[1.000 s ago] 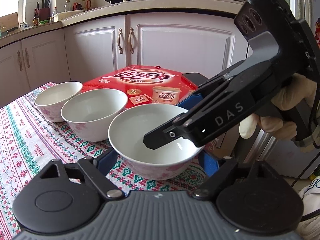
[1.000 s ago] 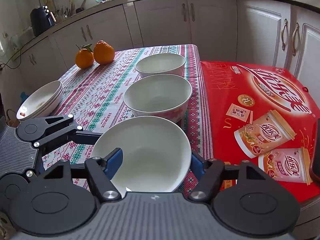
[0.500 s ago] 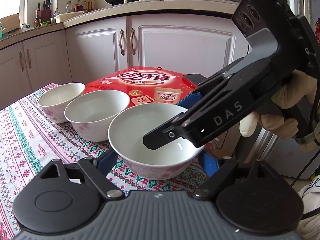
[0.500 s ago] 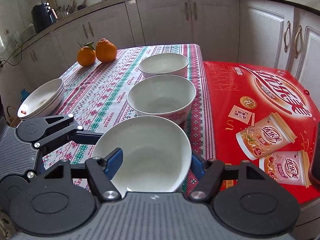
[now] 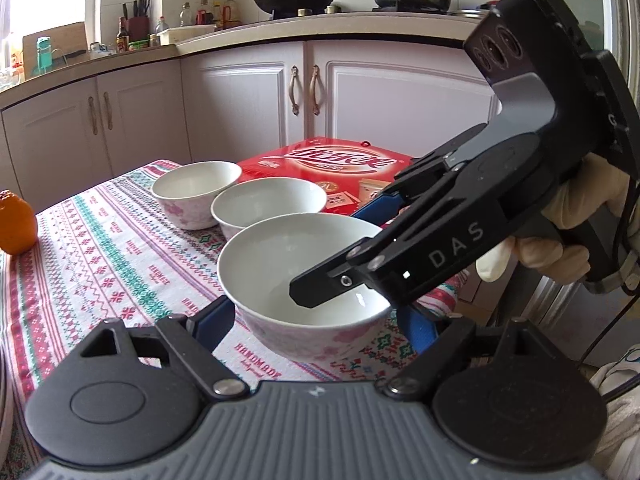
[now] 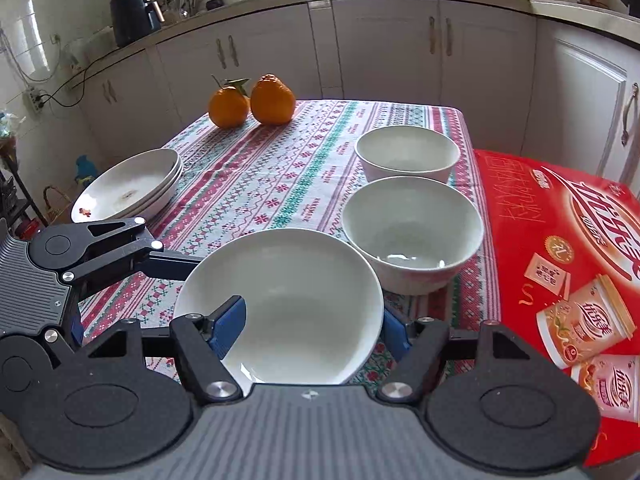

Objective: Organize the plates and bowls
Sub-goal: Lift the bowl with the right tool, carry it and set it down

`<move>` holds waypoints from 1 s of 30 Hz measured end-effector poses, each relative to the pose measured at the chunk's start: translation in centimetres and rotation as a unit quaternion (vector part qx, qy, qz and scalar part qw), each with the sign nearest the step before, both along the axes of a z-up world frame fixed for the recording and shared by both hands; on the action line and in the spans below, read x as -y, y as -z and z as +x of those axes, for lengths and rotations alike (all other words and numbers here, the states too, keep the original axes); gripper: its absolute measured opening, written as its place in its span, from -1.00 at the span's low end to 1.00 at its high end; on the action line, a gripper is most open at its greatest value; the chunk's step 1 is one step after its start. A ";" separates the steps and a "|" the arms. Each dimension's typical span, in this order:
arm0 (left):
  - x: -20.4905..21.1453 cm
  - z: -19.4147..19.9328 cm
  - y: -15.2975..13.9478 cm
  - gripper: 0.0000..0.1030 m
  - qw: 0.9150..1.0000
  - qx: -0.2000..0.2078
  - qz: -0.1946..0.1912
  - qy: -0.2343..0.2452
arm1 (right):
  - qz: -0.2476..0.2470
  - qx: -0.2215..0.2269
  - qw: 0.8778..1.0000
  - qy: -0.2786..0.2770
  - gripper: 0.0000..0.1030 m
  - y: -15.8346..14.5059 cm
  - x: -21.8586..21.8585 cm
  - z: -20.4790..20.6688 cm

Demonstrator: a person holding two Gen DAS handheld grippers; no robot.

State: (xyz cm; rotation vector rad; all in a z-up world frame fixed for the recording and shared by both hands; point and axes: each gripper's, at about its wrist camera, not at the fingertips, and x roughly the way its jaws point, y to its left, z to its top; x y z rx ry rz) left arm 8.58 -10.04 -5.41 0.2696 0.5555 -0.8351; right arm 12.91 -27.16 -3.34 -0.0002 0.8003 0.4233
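Observation:
A white bowl with pink flowers (image 5: 288,256) (image 6: 296,296) is held just above the patterned tablecloth (image 6: 280,184), near its front edge. My left gripper (image 5: 316,324) is shut on it, a blue pad (image 5: 216,316) against each side of the wall. My right gripper (image 6: 311,330) is shut on the same bowl crosswise, coming in from the right in the left wrist view. Behind the held bowl stand a second bowl (image 6: 412,224) (image 5: 268,204) and a third bowl (image 6: 406,152) (image 5: 192,188) in a row. A stack of white plates (image 6: 128,184) lies at the table's left edge.
A red carton (image 6: 560,240) (image 5: 344,160) lies to the right of the bowls. Two oranges (image 6: 248,102) sit at the far end of the cloth. White kitchen cabinets (image 6: 380,52) surround the table. A gloved hand (image 5: 560,232) grips the right gripper's handle.
Both grippers have carried the bowl to the left and a little upward. The other two bowls and the red carton have slid to the right in both views. Neither grip has changed.

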 end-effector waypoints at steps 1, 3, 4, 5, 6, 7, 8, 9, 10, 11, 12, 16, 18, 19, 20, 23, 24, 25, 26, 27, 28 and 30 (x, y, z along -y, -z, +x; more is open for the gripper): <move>-0.4 0.1 0.0 0.70 1.000 0.001 0.000 -0.005 | -0.001 0.000 1.000 -0.006 0.48 0.0 -0.4 0.2; -1.3 0.3 -0.2 0.70 1.000 0.000 -0.001 -0.017 | -0.001 0.000 1.000 -0.019 0.48 -0.1 -1.4 0.8; -1.7 0.3 -0.2 0.70 1.000 -0.001 -0.002 -0.022 | -0.002 0.001 1.000 -0.025 0.48 -0.2 -1.8 1.0; -2.2 0.5 -0.2 0.70 1.000 -0.001 -0.002 -0.028 | -0.003 0.001 1.000 -0.031 0.48 -0.2 -2.3 1.3; -2.6 0.6 -0.3 0.70 0.999 -0.002 -0.003 -0.033 | -0.002 0.002 0.999 -0.036 0.48 -0.3 -2.7 1.6; -2.9 0.7 -0.3 0.70 0.999 -0.002 -0.003 -0.038 | -0.002 0.002 0.999 -0.041 0.48 -0.3 -3.1 1.9; -3.4 0.8 -0.2 0.70 0.999 -0.002 -0.004 -0.044 | -0.002 0.002 0.999 -0.046 0.48 -0.4 -3.5 2.2; -3.8 1.0 -0.2 0.70 0.999 -0.003 -0.005 -0.049 | -0.001 0.002 0.999 -0.051 0.48 -0.4 -3.9 2.4; -4.2 1.1 -0.2 0.70 0.999 -0.003 -0.005 -0.054 | -0.002 0.002 0.998 -0.056 0.48 -0.3 -4.4 2.8; -4.5 1.3 -0.1 0.70 0.998 -0.004 -0.006 -0.058 | -0.002 0.002 0.998 -0.061 0.48 -0.3 -4.8 3.1; -4.8 1.4 -0.1 0.70 0.998 -0.005 -0.006 -0.063 | -0.003 0.001 0.998 -0.065 0.48 -0.3 -5.2 3.4; -5.9 2.3 0.1 0.70 0.997 -0.006 -0.006 -0.081 | -0.006 -0.001 0.997 -0.081 0.48 0.1 -6.8 4.9; -6.4 2.7 0.3 0.70 0.996 -0.008 -0.006 -0.089 | -0.006 -0.003 0.996 -0.089 0.48 0.3 -7.4 5.6; -6.6 2.9 0.4 0.70 0.996 -0.009 -0.006 -0.092 | -0.007 -0.003 0.996 -0.093 0.48 0.4 -7.8 6.0; -6.8 3.1 0.4 0.70 0.995 -0.010 -0.006 -0.095 | -0.008 -0.004 0.995 -0.096 0.48 0.4 -8.1 6.3; -7.3 3.7 0.7 0.70 0.995 -0.013 -0.005 -0.102 | -0.013 -0.004 0.995 -0.103 0.48 0.7 -8.8 7.0; -7.4 3.8 0.8 0.70 0.994 -0.012 -0.004 -0.104 | -0.013 -0.004 0.994 -0.104 0.48 0.7 -9.0 7.2; -7.4 4.0 0.8 0.70 0.994 -0.014 -0.005 -0.106 | -0.013 -0.004 0.994 -0.106 0.48 0.8 -9.1 7.3; -7.5 4.1 0.9 0.70 0.994 -0.015 -0.006 -0.108 | -0.012 -0.004 0.994 -0.107 0.48 0.8 -9.2 7.5; -7.7 4.2 0.9 0.70 0.994 -0.017 -0.008 -0.109 | -0.012 -0.005 0.994 -0.107 0.48 0.8 -9.3 7.6; -7.8 4.3 1.0 0.70 0.994 -0.017 -0.008 -0.110 | -0.011 -0.005 0.994 -0.108 0.48 0.9 -9.4 7.8; -7.9 4.5 1.0 0.70 0.994 -0.017 -0.008 -0.111 | -0.011 -0.006 0.994 -0.108 0.48 1.0 -9.6 8.1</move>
